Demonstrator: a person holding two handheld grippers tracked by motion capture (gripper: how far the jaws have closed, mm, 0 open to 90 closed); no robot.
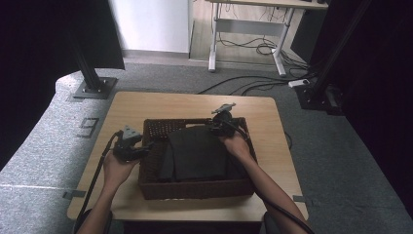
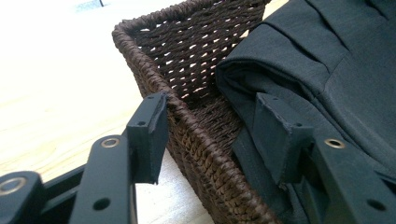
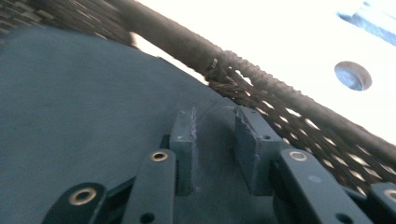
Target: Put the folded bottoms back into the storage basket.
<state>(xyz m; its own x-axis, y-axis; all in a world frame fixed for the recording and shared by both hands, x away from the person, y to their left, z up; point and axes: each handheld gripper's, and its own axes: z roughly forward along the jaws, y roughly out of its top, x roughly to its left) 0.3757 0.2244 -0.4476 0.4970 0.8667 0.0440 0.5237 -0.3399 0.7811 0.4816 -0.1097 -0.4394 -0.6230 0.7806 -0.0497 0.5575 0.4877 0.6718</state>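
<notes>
A folded dark garment lies inside the brown wicker basket on the wooden surface. The left gripper straddles the basket's left wall, fingers apart, gripping nothing. The right gripper hovers over the garment's far right corner, fingers slightly apart, nothing between them.

cloth in basket | basket on table, mid

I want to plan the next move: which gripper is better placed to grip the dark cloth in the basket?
Probably the right gripper: its jaws lie over the dark cloth inside the basket. The left gripper straddles the basket's wall, one jaw outside.
</notes>
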